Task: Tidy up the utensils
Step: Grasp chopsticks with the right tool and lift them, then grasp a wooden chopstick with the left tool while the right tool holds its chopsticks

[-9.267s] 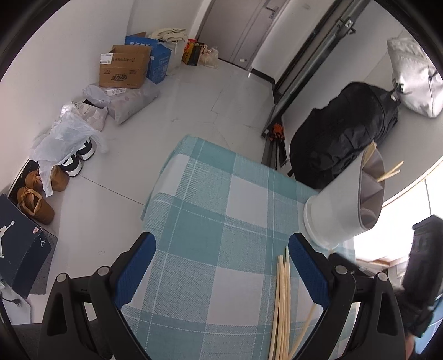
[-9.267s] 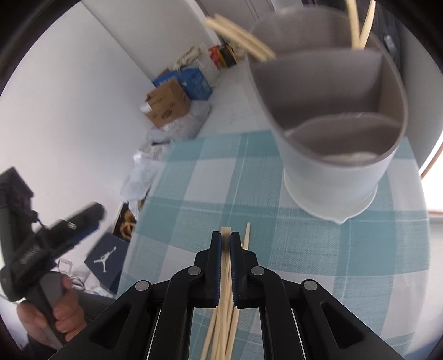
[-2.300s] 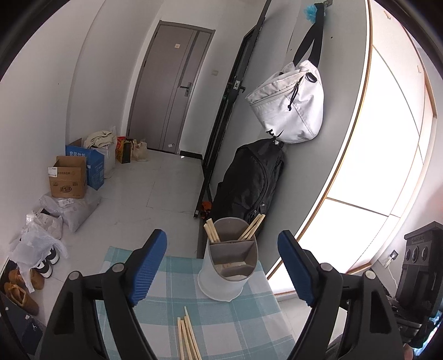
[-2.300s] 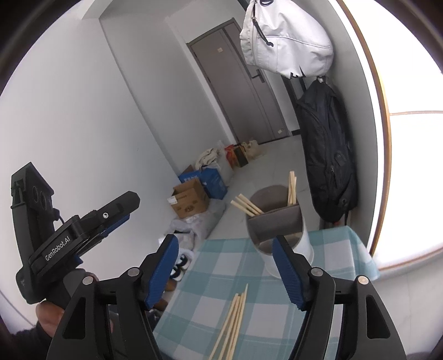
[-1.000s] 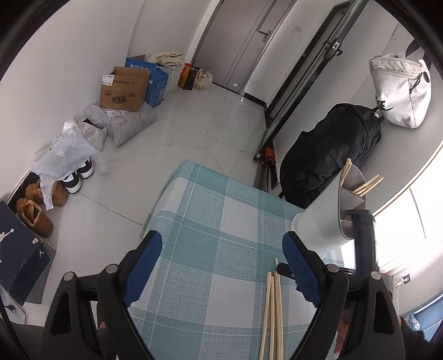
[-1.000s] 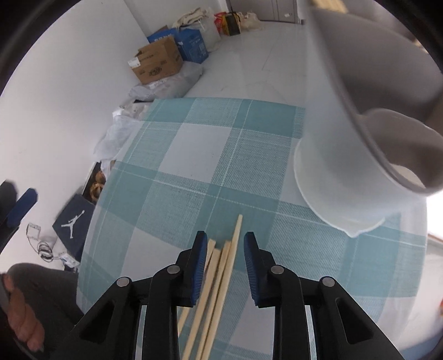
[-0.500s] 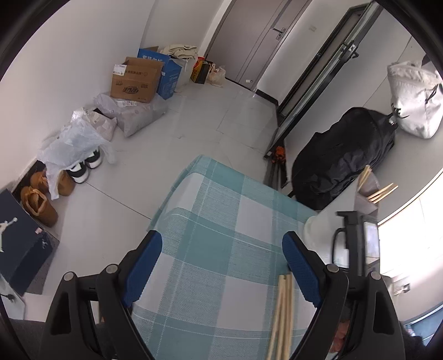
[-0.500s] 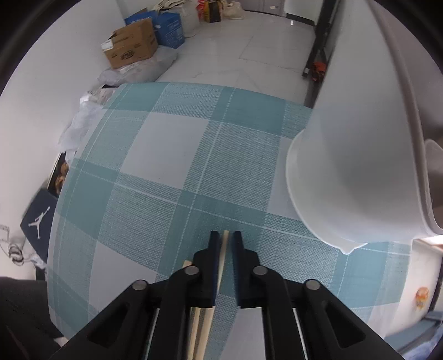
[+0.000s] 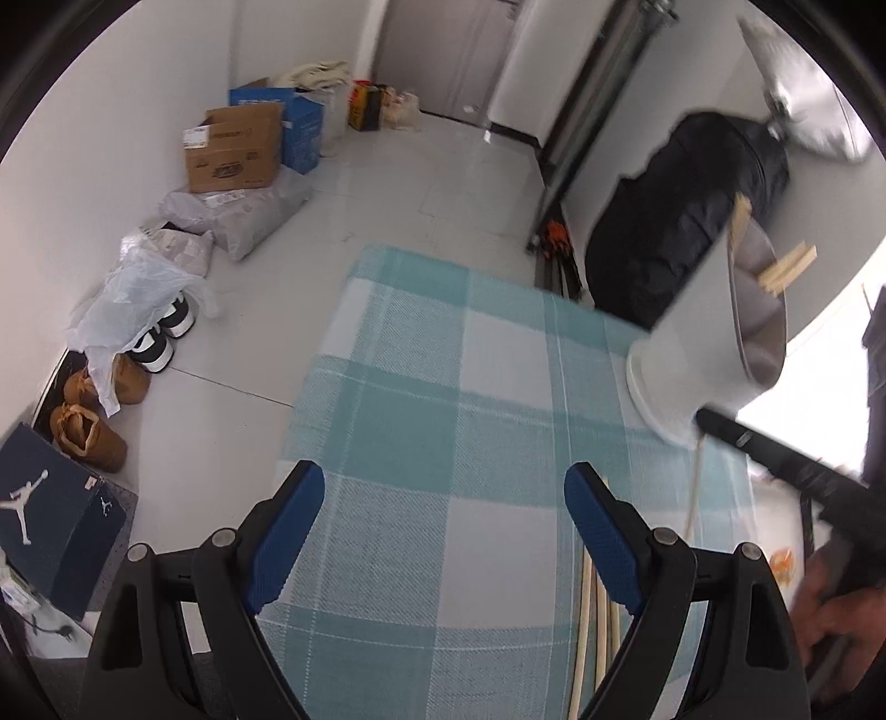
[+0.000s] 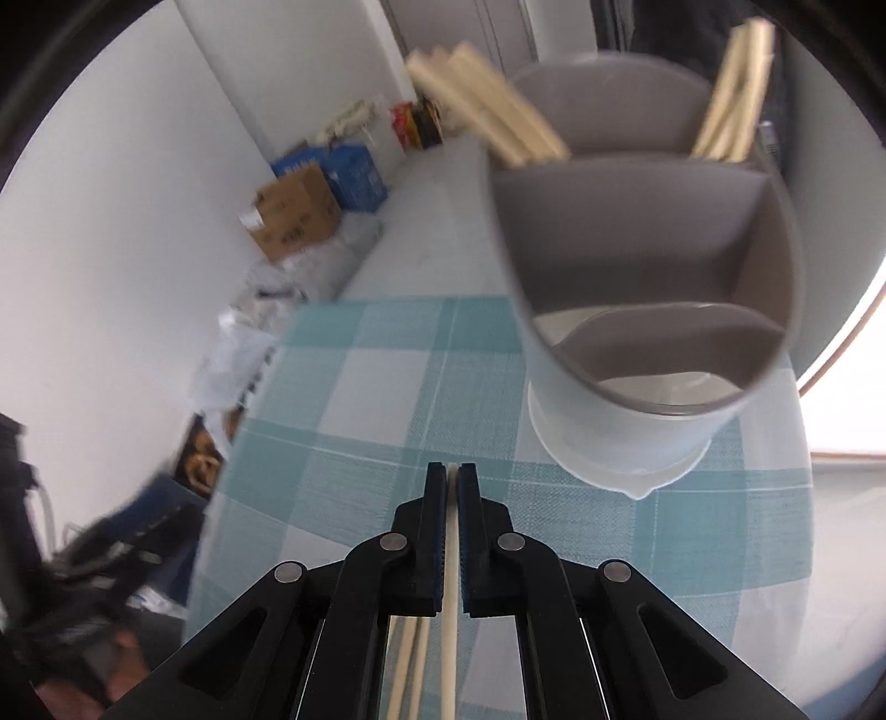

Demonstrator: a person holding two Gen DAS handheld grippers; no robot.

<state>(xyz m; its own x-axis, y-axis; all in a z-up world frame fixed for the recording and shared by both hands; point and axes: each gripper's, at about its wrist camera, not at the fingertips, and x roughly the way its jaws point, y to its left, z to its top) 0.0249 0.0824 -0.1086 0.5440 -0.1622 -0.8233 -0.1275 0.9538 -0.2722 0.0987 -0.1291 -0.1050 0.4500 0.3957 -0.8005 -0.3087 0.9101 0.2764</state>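
Here our right gripper (image 10: 452, 476) pinches one chopstick (image 10: 451, 598), the holder (image 10: 653, 310) just ahead for dropping; our left gripper (image 9: 443, 498) gapes empty, spare.

White walls (image 9: 138, 99), pale tiled floor (image 9: 432, 183), grey door (image 9: 443, 50).

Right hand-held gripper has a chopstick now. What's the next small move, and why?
Probably carry it up over the grey divided utensil holder and tip it into a compartment. The right hand-held gripper is shut on one pale wooden chopstick, the holder stands just ahead, and its back compartment already holds chopsticks.
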